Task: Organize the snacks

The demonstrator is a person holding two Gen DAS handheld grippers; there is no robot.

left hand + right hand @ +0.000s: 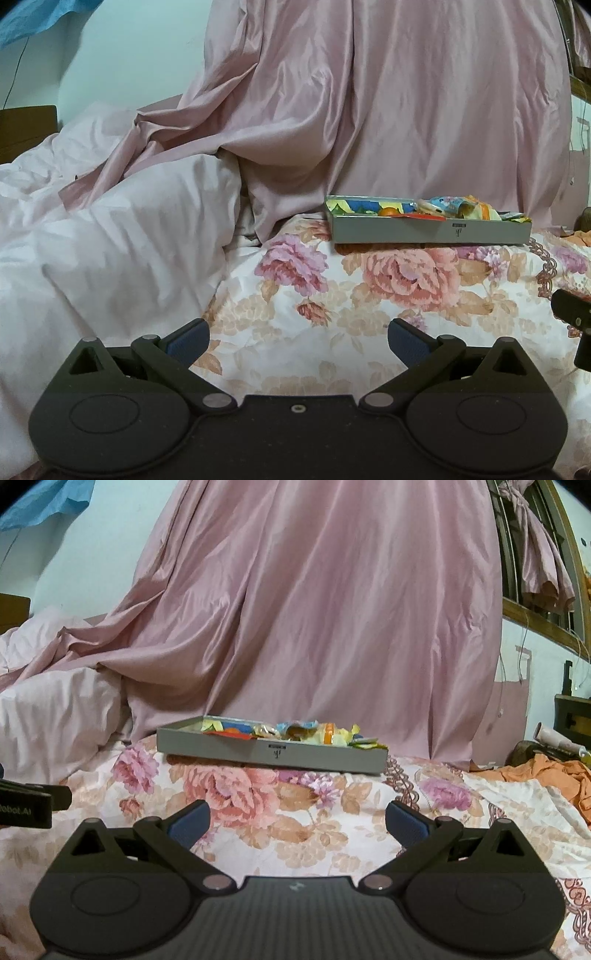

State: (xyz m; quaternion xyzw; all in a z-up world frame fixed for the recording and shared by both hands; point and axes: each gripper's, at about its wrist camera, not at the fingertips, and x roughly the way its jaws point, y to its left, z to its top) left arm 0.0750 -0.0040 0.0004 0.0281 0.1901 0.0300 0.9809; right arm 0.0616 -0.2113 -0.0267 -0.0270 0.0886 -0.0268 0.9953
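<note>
**Hovering Over the Floral Bedspread, Both Grippers Empty**

Filling the bottom of each wrist view, the left gripper [298, 338] and the right gripper [297, 819] hang low above a floral bedspread [369, 295], jaws spread wide with nothing between the blue pads [190, 825]. At the lower left edge of the right wrist view a black part of the other gripper juts in (its printed label is only partly readable).

Farther back, a shallow grey tray [273, 751] sits on the bedspread, right of centre in the left view and near mid-frame in the right view. Colourful snack packets [295, 731] lie heaped inside it, some poking over the rim at its right end.

A white duvet [122, 240] bunches at the left. An orange cloth [546, 775] lies crumpled at the far right. Behind everything, a pink satin curtain [314, 609] drapes down onto the bed.
</note>
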